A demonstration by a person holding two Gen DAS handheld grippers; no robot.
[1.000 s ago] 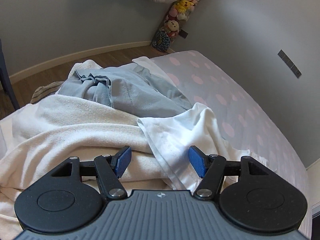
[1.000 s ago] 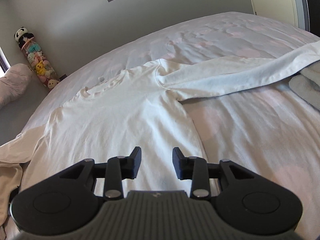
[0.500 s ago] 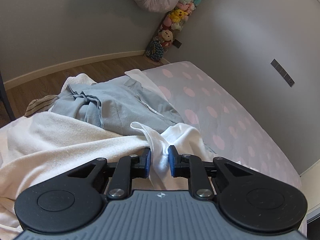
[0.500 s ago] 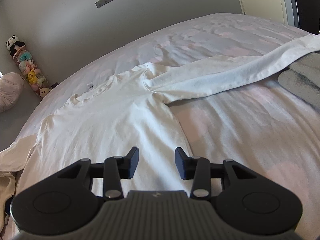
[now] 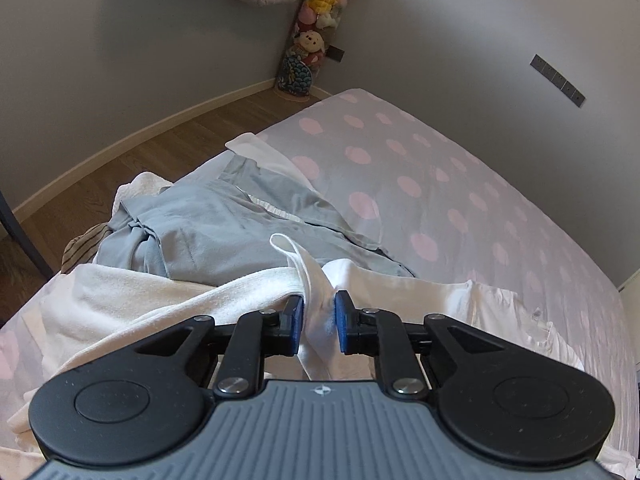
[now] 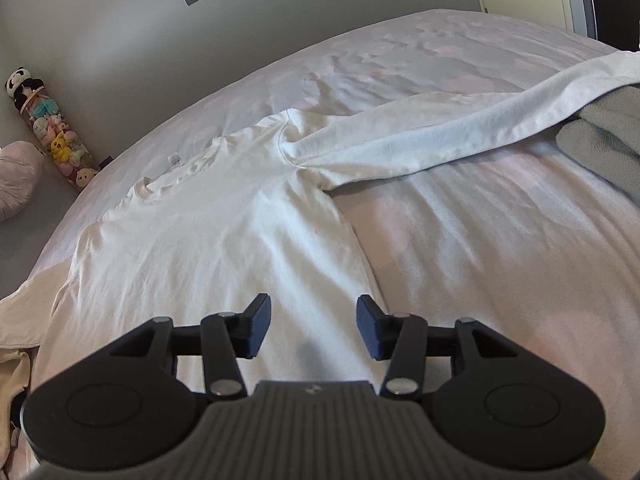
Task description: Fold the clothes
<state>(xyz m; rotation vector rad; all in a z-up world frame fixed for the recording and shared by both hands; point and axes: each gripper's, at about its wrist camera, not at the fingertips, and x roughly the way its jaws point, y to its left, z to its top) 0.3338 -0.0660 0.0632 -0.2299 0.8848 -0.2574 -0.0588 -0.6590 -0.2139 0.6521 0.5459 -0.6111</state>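
Note:
A white long-sleeved shirt point(image 6: 224, 240) lies spread flat on the bed, neck toward the wall, one sleeve point(image 6: 460, 128) stretched out to the right. My right gripper point(image 6: 313, 322) is open and empty, low over the shirt's lower body. In the left wrist view my left gripper point(image 5: 319, 320) is shut on a bunched edge of the white shirt point(image 5: 316, 280), which loops up just beyond the pads; the rest of the shirt point(image 5: 480, 304) trails off to the right.
A grey garment point(image 5: 208, 232) and a cream towel point(image 5: 132, 300) lie heaped beside the held cloth. Another grey garment point(image 6: 600, 140) lies at the right. The bed point(image 5: 460, 184) has a pink-dotted sheet. Wooden floor point(image 5: 120, 168) and stuffed toys point(image 5: 316, 20) lie beyond.
My left gripper closed on the white shirt's edge and lifted it, bunching the cloth. My right gripper moved a little forward over the shirt and opened slightly wider.

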